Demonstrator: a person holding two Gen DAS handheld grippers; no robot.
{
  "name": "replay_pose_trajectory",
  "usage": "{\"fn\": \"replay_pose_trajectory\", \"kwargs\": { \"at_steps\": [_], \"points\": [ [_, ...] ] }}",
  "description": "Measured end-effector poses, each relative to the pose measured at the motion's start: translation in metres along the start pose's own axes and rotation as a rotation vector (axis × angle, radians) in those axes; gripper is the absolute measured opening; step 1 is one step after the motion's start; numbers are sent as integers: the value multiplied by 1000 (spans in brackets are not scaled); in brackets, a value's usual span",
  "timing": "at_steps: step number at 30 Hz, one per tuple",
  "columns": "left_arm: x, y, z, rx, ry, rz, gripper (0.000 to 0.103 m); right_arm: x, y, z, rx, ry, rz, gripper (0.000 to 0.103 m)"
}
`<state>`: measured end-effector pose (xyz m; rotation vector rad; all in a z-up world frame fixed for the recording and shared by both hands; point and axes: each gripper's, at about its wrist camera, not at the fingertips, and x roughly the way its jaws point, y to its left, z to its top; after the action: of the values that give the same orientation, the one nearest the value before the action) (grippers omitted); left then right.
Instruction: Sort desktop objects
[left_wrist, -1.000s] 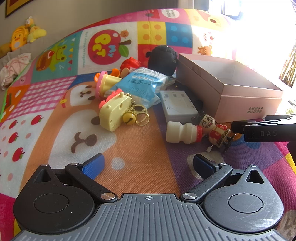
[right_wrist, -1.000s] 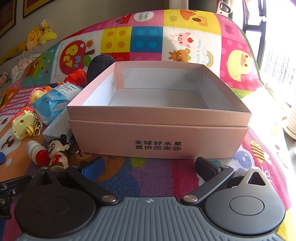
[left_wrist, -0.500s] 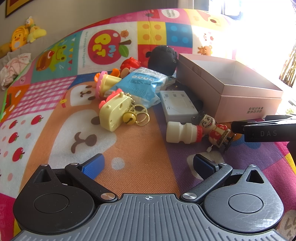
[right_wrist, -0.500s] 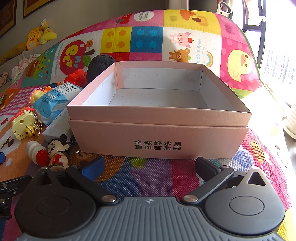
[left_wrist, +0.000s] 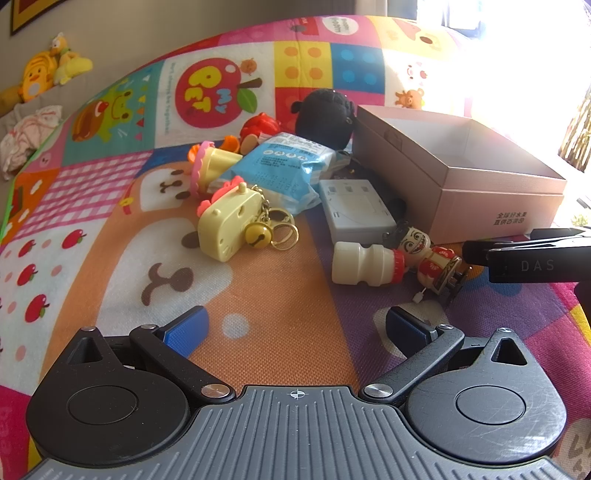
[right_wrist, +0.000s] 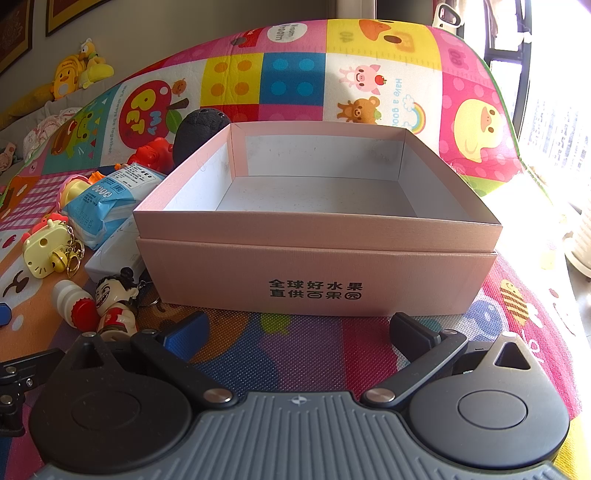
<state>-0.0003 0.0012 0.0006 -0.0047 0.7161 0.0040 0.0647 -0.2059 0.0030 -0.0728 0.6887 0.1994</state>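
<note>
A home playroom: a colourful cartoon play mat (left_wrist: 236, 96) covers the floor, with plush toys (right_wrist: 74, 75) against the wall.

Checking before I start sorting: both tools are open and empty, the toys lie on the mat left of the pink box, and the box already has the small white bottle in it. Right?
Not quite. The pink box is empty, as the right wrist view shows. The small white bottle lies on the mat beside the figurine. Left tool and right tool are open and empty.

Colourful play mat (left_wrist: 258, 295) — yellow plush toys (left_wrist: 40, 74) beyond it.
</note>
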Motion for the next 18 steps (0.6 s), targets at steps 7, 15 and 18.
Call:
{"fn": "replay_pose_trajectory", "kwargs": {
  "at_steps": [7, 15, 18],
  "points": [
    [0, 0, 0, -2, 3, 0, 103, -1, 0, 0, 0, 0, 0, 103],
    [0, -2, 0, -3, 2, -1, 103, 2, -1, -1, 0, 1, -4, 103],
    [0, -2, 0, -3, 3, 0, 103, 4, 0, 1, 4, 4, 0, 103]
  ]
}}
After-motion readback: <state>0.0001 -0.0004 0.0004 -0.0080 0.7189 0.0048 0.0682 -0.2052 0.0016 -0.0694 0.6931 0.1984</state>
